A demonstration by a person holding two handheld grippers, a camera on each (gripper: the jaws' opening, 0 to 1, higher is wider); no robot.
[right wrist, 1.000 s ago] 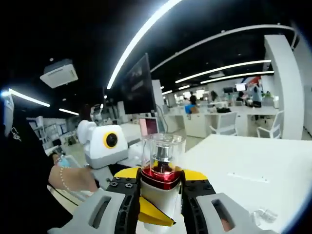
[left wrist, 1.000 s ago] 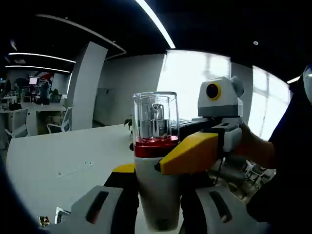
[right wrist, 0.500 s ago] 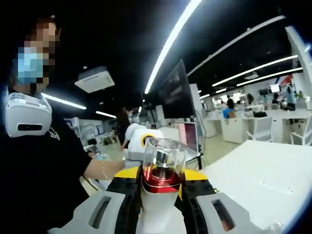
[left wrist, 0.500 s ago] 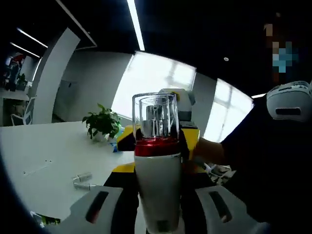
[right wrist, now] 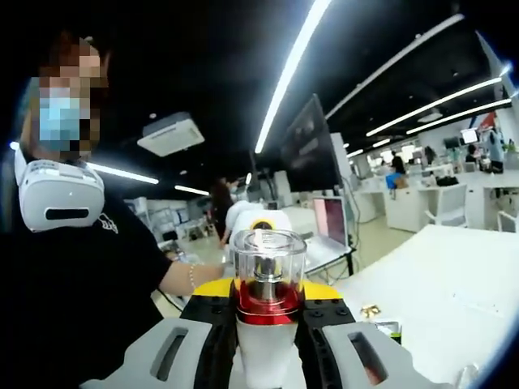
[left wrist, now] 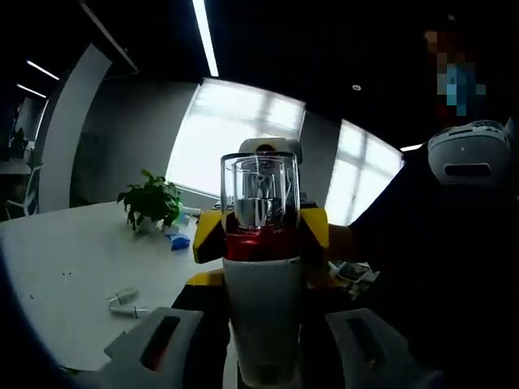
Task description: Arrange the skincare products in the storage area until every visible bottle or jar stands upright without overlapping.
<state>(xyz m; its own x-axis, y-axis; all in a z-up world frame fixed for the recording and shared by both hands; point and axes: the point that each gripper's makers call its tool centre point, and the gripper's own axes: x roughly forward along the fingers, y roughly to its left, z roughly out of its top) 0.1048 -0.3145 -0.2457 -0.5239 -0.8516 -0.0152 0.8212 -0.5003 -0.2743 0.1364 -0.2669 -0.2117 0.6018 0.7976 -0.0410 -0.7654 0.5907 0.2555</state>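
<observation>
White pump bottle (left wrist: 261,275) with red collar and clear cap upright in the air above the desk (left wrist: 73,267), both my grippers on it | left gripper (left wrist: 261,340) fingers clamped on its body | right gripper (right wrist: 266,356) fingers clamped too | step: carrying to storage | next: lower upright onto bare desk, then release.

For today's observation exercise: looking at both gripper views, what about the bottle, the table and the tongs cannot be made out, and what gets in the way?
- Bottle base, left gripper view: cut off by the bottom edge between the left tongs.
- Bottle lower body, right gripper view: hidden between the right tongs.
- Small tubes on the white table, left gripper view: too small to identify.
- Storage area: not identifiable in either view.
</observation>
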